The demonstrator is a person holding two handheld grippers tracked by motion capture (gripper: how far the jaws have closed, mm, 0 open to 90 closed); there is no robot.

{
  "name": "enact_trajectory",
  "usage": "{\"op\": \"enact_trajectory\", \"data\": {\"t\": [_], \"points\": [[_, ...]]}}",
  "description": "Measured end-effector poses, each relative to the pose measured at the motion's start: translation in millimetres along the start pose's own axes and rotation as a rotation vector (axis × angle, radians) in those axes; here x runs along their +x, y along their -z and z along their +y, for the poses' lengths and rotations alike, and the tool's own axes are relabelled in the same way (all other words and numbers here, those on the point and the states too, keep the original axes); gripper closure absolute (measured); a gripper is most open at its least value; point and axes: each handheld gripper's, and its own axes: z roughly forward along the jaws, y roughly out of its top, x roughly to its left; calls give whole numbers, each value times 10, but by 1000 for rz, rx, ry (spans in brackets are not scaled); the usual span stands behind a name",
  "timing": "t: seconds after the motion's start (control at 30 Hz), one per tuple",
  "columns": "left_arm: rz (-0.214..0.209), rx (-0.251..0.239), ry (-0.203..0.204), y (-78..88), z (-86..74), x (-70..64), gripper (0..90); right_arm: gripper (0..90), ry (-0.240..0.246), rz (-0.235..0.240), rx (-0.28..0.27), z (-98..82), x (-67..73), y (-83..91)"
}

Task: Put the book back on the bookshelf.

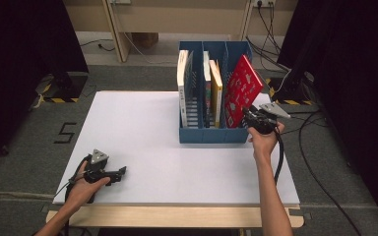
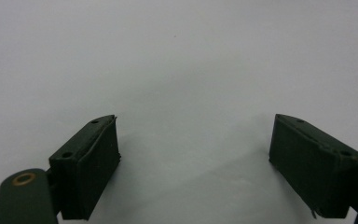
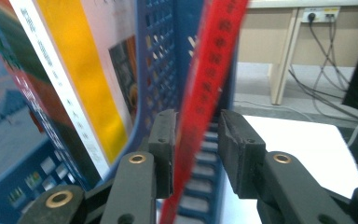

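A thin red book (image 1: 241, 91) leans to the right in the rightmost slot of a blue file rack (image 1: 211, 135) on the white table. My right gripper (image 1: 250, 115) is at the book's near lower edge. In the right gripper view the red book (image 3: 209, 70) passes between the jaws of the right gripper (image 3: 196, 121). One pad lies against it and a narrow gap shows on the other side. My left gripper (image 1: 123, 170) rests near the table's front left. In its own view the left gripper (image 2: 196, 126) stands open over bare white tabletop.
The rack's other slots hold a white book (image 1: 182, 83) and a yellow book (image 1: 216, 88), which also shows in the right gripper view (image 3: 74, 70). The white table (image 1: 177, 162) lies broad between the hands. Cables (image 1: 320, 147) trail on the floor at right.
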Motion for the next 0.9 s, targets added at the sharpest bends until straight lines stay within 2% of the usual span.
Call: {"op": "enact_trajectory", "data": {"t": [0.17,0.27,0.37,0.57,0.73,0.9], "points": [[0,0,0,0,0,-1,150,680,-7,13,-13,-19,-51,113],[0,0,1,-1,0,-2,150,680,22,7,0,-34,-67,155],[1,0,1,-1,0,-2,150,683,28,-8,16,-70,-92,130],[1,1,0,-1,1,-1,149,684,27,-4,17,-83,-85,54],[0,0,1,-1,0,-2,149,683,-19,2,3,-93,-94,0],[0,0,1,-1,0,-1,149,658,-14,-1,7,-89,-69,6]]}}
